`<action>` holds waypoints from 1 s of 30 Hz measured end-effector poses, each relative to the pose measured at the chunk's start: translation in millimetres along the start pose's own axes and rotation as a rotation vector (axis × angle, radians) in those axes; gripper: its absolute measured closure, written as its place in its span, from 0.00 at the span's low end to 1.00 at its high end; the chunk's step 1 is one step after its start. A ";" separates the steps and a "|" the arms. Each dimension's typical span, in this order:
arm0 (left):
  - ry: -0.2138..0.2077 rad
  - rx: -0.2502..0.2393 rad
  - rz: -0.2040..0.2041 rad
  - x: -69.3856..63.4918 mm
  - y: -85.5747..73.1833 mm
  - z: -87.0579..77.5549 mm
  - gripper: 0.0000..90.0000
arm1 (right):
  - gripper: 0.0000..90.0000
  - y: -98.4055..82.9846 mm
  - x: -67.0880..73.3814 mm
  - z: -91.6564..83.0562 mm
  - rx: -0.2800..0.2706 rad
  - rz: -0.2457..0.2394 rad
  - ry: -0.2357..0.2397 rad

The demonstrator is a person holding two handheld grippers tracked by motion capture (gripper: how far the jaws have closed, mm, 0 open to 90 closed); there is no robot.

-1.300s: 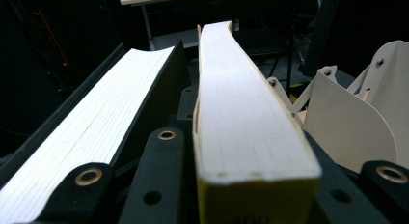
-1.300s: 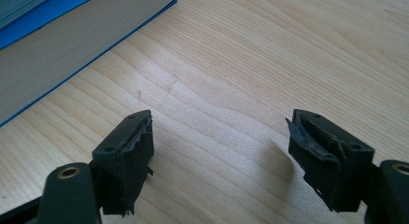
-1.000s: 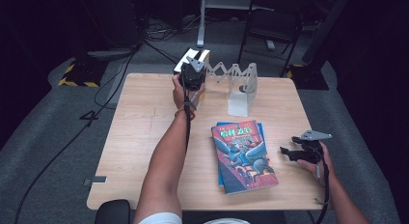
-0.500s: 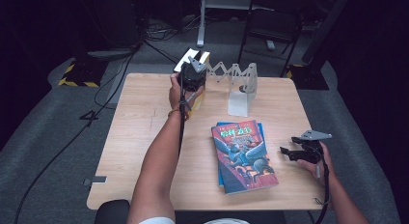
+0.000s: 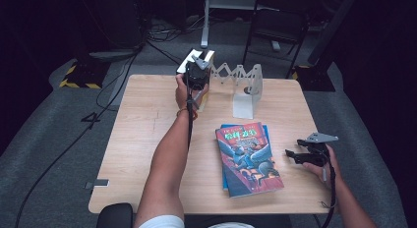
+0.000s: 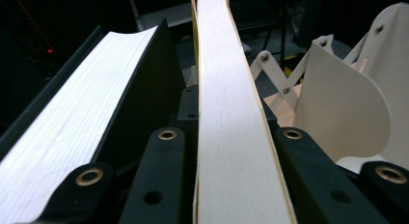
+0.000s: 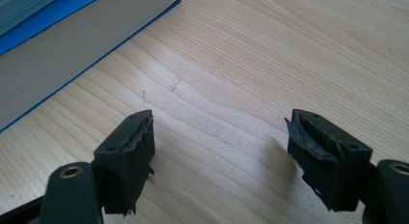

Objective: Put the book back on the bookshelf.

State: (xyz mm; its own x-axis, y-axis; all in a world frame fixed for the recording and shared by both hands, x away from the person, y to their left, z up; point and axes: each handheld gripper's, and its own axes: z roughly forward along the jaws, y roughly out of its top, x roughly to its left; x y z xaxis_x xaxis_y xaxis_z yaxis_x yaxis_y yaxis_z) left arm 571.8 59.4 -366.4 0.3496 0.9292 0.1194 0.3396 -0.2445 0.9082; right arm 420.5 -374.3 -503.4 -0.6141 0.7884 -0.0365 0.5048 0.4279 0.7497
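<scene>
We have the left tongs point(image 5: 197, 79) clenched on a pale-covered book point(image 6: 226, 113), pages edge up, held at the far edge of the counter point(image 5: 147, 139), about twelve o'clock from the middle; their jaws have just been closing, with the book's page block between them. In the left gripper view a second book with a dark cover point(image 6: 87, 103) stands just beside it at nine o'clock, and the white folding book rack point(image 5: 244, 85) spreads off toward three o'clock. To do this step well, we judge we should keep the book upright, lower it squarely so its bottom edge meets the counter, and press it flush to its neighbour before letting go, so neither topples. The rack's end plate and its scissor links stand close at three o'clock and could snag the cover if we swing that way. The right tongs point(image 7: 222, 156) rest released on the counter at about four o'clock, nothing between them, just beside the stack of two flat books point(image 5: 248, 156) that wait near the middle.
</scene>
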 end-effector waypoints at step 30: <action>-0.037 -0.035 0.051 5.3 -0.8 -34.4 0.55 | 0.28 -0.3 -0.4 0.0 0.001 0.005 0.011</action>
State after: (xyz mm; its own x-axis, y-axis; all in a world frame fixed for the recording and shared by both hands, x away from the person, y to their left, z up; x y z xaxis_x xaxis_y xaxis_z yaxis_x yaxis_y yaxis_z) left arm 543.3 74.0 -352.7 0.3980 0.9047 0.1521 0.2896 -0.2812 0.9149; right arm 420.6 -374.7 -503.6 -0.6180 0.7858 -0.0256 0.5085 0.4243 0.7492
